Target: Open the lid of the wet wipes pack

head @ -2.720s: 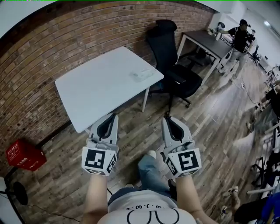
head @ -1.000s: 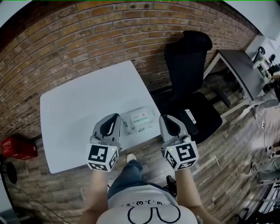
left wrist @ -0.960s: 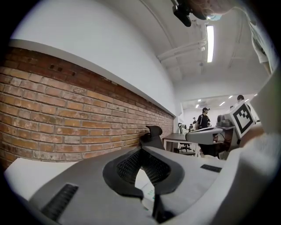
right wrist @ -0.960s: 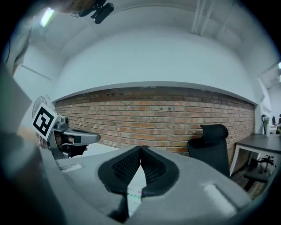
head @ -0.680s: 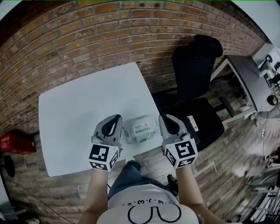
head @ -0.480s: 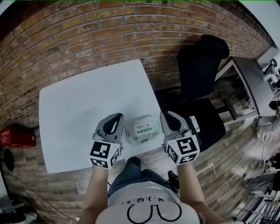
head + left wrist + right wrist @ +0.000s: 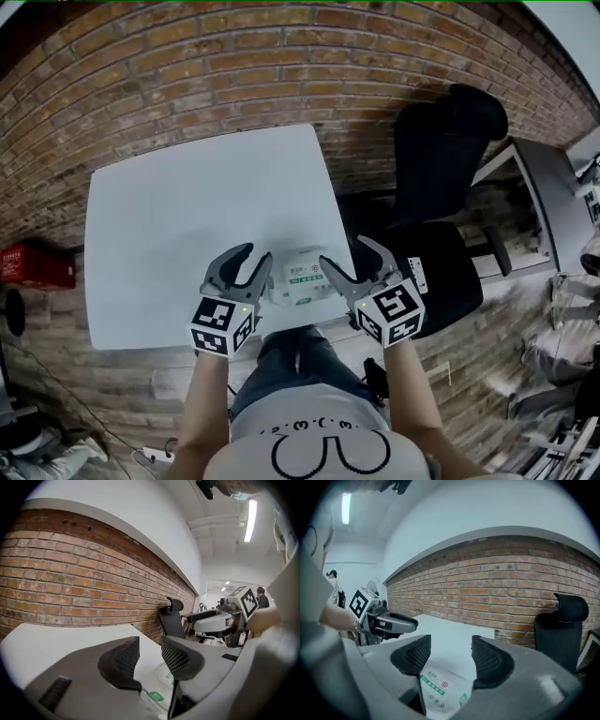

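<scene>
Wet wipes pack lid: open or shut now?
Shut, it seems: the wet wipes pack lies flat on the table, with no raised flap in any view.

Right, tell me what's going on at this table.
A person holds a two-jaw gripper in each hand over the near edge of a white square table. A soft white wet wipes pack with green print lies there between them. The left gripper and right gripper are both opening their jaws. Neither grips the pack, which looks unopened.
</scene>
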Tool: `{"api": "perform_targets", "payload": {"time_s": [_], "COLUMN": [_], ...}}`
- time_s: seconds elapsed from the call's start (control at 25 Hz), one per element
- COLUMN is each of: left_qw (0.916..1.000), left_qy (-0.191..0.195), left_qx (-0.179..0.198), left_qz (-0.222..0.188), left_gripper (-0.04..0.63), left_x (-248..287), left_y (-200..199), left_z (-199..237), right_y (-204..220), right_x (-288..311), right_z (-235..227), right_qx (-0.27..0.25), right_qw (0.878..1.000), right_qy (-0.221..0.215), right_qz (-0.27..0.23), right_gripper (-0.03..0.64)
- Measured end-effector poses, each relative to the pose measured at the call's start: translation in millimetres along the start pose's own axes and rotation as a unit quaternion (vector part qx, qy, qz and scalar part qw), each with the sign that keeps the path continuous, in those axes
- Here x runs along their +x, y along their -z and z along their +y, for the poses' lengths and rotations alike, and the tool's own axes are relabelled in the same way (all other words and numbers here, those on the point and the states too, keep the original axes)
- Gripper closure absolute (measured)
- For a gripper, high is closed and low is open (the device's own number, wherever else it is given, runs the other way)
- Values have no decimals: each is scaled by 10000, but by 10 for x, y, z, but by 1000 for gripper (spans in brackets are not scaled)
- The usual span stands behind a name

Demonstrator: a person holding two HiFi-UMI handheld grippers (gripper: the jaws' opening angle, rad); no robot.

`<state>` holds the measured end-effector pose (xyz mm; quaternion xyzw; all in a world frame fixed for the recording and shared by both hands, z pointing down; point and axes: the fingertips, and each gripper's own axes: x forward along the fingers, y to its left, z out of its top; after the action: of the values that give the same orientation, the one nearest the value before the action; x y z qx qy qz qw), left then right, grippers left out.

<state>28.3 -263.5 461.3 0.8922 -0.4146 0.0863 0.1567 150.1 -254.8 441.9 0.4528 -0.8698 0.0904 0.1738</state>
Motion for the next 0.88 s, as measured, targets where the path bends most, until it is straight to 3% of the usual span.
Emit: {"api": "perform_targets", "payload": {"time_s": [0.12, 0.36, 0.72, 0.88], "left_qw": [9998, 9950, 9795, 9697], "left_qy": [12, 385, 661, 661], "left_qx": [28, 150, 378, 652], "left_qz": [193, 910, 1866, 2258], "left_gripper": [456, 456, 456, 456], "left_x": [-14, 4, 61, 130], "left_y": [164, 609, 1270, 1523], "left_z": [-64, -221, -310, -271], "right_y": [135, 487, 1070, 1231], "right_x": [16, 127, 308, 358], "right_z": [29, 156, 356, 441], "right_qx": [-75, -409, -650, -818], "right_qw": [9992, 9911, 9699, 9616], "right_qy": [-340, -1050, -1821, -2000], "right_qz": [180, 713, 1479, 1693], "right_gripper": [356, 356, 337, 328]}}
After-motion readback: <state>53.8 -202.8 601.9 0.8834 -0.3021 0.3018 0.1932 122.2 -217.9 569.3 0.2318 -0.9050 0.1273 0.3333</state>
